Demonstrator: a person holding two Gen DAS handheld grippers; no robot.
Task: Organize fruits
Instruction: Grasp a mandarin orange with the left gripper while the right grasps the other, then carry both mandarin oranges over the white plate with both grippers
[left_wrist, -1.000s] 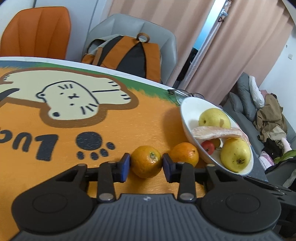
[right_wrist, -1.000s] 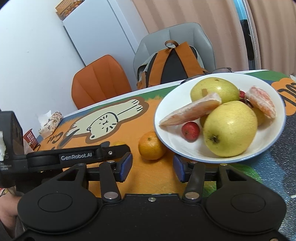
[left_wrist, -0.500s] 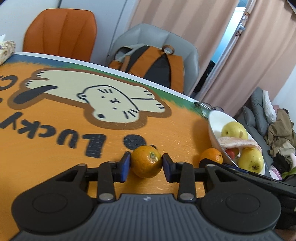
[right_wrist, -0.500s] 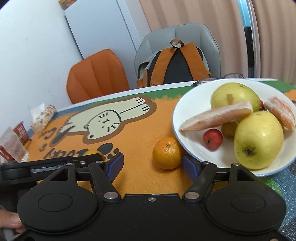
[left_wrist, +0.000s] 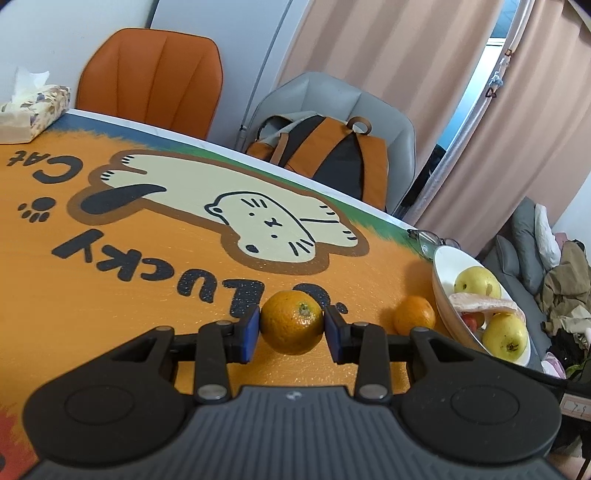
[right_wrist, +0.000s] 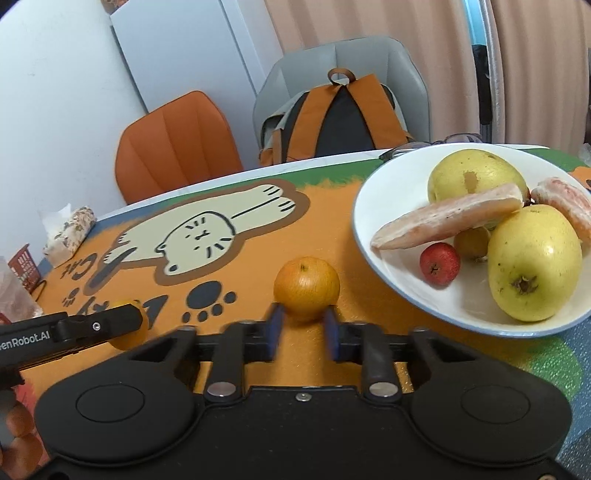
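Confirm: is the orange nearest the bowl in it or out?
Out: the orange sits on the table mat, just left of the white bowl.

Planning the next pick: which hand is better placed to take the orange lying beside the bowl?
Right. The loose orange sits at the right gripper's fingers, beside the bowl; the left gripper is already shut on the held orange.

Seen from my left tongs (left_wrist: 291, 332), one orange (left_wrist: 291, 321) sits between the pads at 12 o'clock. A second orange (left_wrist: 413, 315) lies on the table mat (left_wrist: 147, 295) at 2 o'clock, just beside the bowl (left_wrist: 441, 269), which holds the pears (left_wrist: 504, 336). The tissue box (left_wrist: 33, 110) stands at 10 o'clock by the far edge. A backpack (left_wrist: 332, 155) rests on the chair (left_wrist: 388, 107) behind the table at 1 o'clock. From my right tongs (right_wrist: 303, 332), that second orange lies at 12, with the bowl at 2.
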